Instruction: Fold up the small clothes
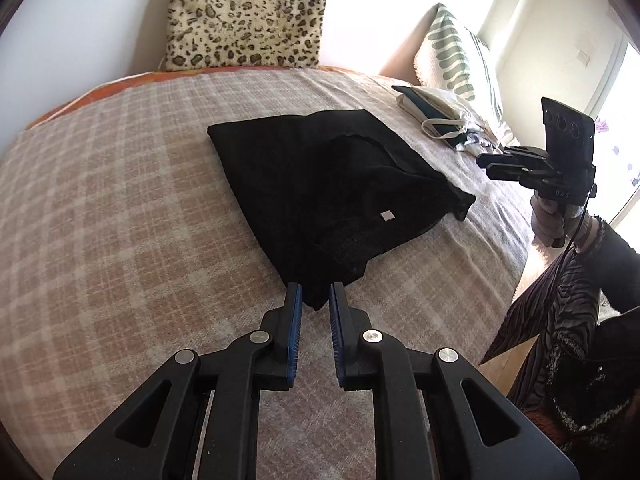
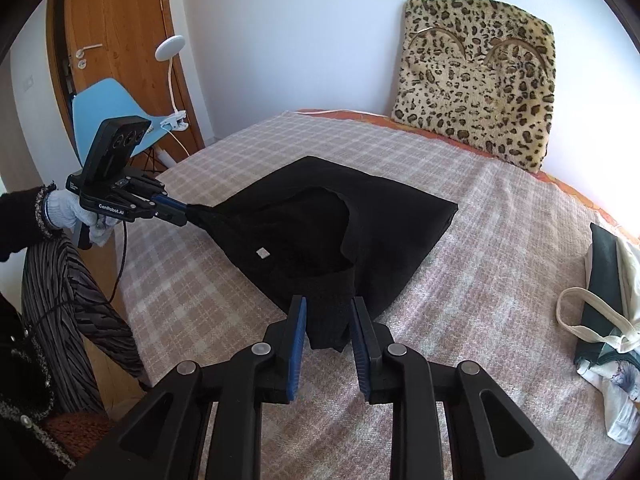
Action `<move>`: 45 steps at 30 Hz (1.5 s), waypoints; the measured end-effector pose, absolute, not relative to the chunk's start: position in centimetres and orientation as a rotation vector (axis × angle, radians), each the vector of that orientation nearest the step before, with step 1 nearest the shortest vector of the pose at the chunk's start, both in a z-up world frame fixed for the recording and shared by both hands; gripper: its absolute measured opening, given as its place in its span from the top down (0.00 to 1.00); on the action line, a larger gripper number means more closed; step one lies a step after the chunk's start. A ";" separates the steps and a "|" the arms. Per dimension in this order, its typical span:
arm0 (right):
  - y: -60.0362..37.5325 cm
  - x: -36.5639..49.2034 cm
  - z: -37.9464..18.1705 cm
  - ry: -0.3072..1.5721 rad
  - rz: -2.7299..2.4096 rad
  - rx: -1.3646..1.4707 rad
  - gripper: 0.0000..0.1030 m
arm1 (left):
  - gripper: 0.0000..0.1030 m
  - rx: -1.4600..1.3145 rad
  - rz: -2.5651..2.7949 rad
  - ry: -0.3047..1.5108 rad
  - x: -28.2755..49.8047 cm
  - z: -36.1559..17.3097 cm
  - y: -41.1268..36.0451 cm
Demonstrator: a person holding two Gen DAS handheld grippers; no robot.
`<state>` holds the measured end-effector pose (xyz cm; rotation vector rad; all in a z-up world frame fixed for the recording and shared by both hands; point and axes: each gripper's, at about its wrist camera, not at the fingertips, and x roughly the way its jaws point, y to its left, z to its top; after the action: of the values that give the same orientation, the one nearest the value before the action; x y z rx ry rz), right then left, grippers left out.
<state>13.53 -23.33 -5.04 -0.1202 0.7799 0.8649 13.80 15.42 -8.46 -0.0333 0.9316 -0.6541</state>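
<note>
Black garment lies spread on the checked bed, a near corner between each slightly parted pair, left tongs and right tongs; withdraw gently so the fabric stays flat.

Left gripper and right gripper — both angled downward, jaws parted.

Bare checked bedspread gives clearance left of the black garment. Obstacles: leopard cushion behind, bag pile to the right (against the striped pillow).
</note>
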 end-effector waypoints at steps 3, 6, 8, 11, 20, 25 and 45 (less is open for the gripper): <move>-23.0 14.4 -4.6 0.771 0.852 -0.070 0.77 | 0.88 -0.100 -0.637 0.893 15.3 -7.5 15.7; -21.3 15.2 -5.7 0.797 0.833 -0.082 0.77 | 0.88 -0.087 -0.637 0.894 16.8 -7.9 14.2; -20.3 15.6 -6.7 0.825 0.833 -0.095 0.77 | 0.88 -0.072 -0.654 0.913 17.3 -8.7 12.8; -19.4 15.7 -8.2 0.866 0.851 -0.143 0.77 | 0.88 0.029 -0.702 0.972 16.9 -10.2 10.6; -23.2 14.8 -9.0 0.932 0.897 -0.128 0.77 | 0.88 0.092 -0.736 1.005 14.4 -11.0 11.2; -24.9 17.3 -7.9 0.877 0.819 0.008 0.70 | 0.88 0.020 -0.763 0.936 15.1 -8.8 10.4; -20.4 20.0 -11.2 0.979 0.775 -0.151 0.73 | 0.88 0.035 -0.795 1.048 16.6 -11.1 6.1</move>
<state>19.97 -20.39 -11.24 -0.1506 0.9794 0.7748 16.63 6.05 -11.05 0.0346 1.0477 -0.7950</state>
